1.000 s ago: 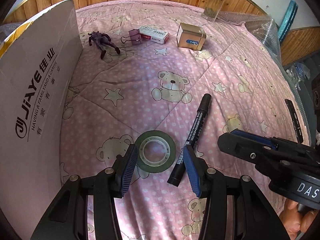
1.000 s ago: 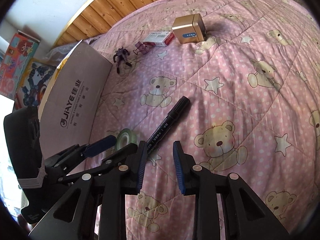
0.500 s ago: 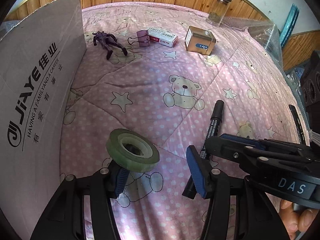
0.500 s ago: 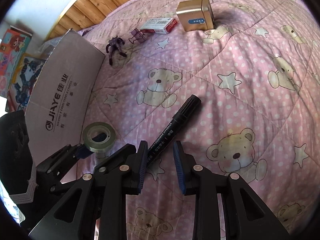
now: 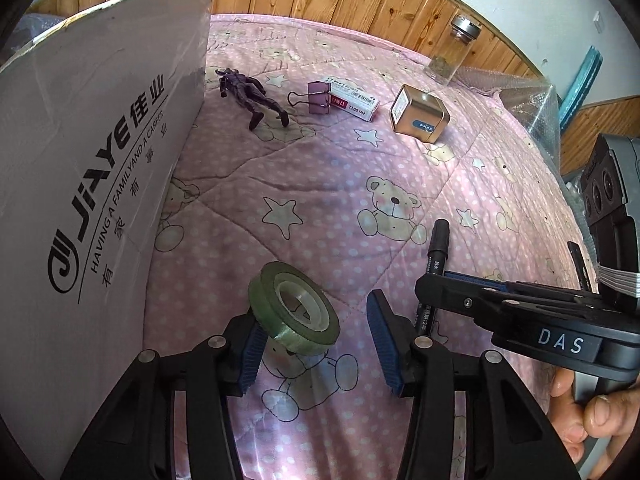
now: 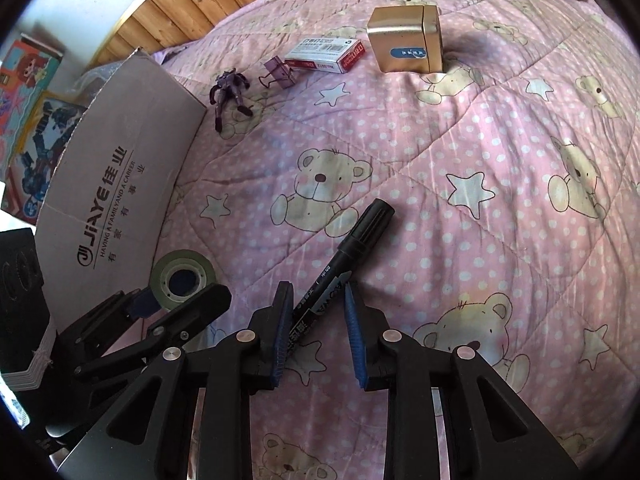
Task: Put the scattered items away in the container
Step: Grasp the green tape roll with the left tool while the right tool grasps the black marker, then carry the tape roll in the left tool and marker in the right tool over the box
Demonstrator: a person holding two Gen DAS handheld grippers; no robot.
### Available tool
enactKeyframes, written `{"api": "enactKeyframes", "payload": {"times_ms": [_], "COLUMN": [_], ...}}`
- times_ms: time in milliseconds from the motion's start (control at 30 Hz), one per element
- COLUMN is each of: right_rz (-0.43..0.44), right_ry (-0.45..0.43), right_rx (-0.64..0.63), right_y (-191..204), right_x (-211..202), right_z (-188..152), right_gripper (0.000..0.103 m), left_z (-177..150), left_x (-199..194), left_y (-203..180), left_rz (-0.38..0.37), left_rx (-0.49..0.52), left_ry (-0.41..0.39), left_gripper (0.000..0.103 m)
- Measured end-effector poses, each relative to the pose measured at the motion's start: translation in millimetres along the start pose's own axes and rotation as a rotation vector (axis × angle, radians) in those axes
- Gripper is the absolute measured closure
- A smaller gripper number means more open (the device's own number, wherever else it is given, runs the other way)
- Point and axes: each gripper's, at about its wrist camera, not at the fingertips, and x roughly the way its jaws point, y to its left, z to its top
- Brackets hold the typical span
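A: Tape first. Where's it at?

B: The green tape roll [image 5: 264,300] is up off the quilt [image 5: 320,184], tilted, hung on one finger of the left gripper [image 5: 316,320]. In the right wrist view that finger's blue pad shows through the roll's core.

A: So the left tongs are clamped on it?

B: No, the jaws are spread wide and the other finger is well clear of the roll. It's hooked on, not pinched.

A: And the container?

B: The cardboard box [image 5: 80,160] is at the left, just beside the roll, printed wall facing us. Can't see inside it.

A: Right side?

B: The right gripper [image 6: 317,292] is down at the near end of the black marker [image 6: 352,240]. The jaws are parted w/ the barrel between the pads, gap showing on the right (left pad may be touching, can't tell). The marker lies flat on the quilt, cap pointing far. A hand [image 5: 592,412] grips that tool's handle at near right.

A: Rest of the stuff?

B: All at the far end, well apart from both tools. L to R: a dark toy figure [image 5: 252,94] by the box corner, a purple binder clip [image 5: 318,98] touching a staple box [image 5: 354,98], then a gold tin [image 5: 420,114]. A glass jar [image 5: 450,54] stands farthest, by the wood panelling.
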Motion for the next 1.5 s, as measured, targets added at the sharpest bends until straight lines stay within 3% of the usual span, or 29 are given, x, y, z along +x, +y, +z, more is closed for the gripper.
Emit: {"api": "enactKeyframes", "payload": {"times_ms": [133, 200, 333, 400, 500, 633, 933, 1167, 1500], "right_rz": [-0.046, -0.062, -0.067, -0.057, -0.014, -0.011, -0.112, -0.046, -0.023], "right_ry": [-0.008, -0.019, -0.040, -0.046, -0.039, -0.029, -0.082, -0.086, -0.094], "right_rx": [-0.045, -0.071, -0.083, -0.067, -0.020, -0.016, -0.146, -0.103, -0.121], "right_y": [10.1, 13.3, 13.2, 9.3, 0.1, -1.1, 17.9, 16.6, 35.2], "right_x": [3.5, 6.0, 7.0, 5.6, 1.8, -0.3, 6.5, -12.3, -32.0], "right_z": [2.5, 3.1, 3.8, 3.7, 4.1, -1.2, -5.7, -11.4, -32.0], "right_gripper": [0.072, 0.070, 0.072, 0.079, 0.089, 0.089, 0.089, 0.089, 0.089], "left_z": [2.6, 3.3, 3.7, 3.3, 2.1, 3.2, 2.6, 4.6, 3.4], "left_x": [0.1, 1.8, 3.7, 3.6, -1.4, -8.5, 4.5, -6.2, -41.4], "left_y": [3.4, 4.5, 4.7, 4.5, 4.3, 1.2, 2.7, 0.5, -13.3], "left_rz": [-0.001, 0.020, 0.032, 0.032, 0.036, 0.041, 0.085, 0.063, 0.061], "left_rx": [-0.035, -0.048, -0.051, -0.049, -0.048, -0.026, 0.005, 0.000, 0.036], "left_ry": [-0.006, 0.001, 0.012, 0.017, 0.002, -0.018, 0.003, -0.008, -0.062], "left_gripper": [0.054, 0.067, 0.083, 0.092, 0.092, 0.092, 0.092, 0.092, 0.092]}}
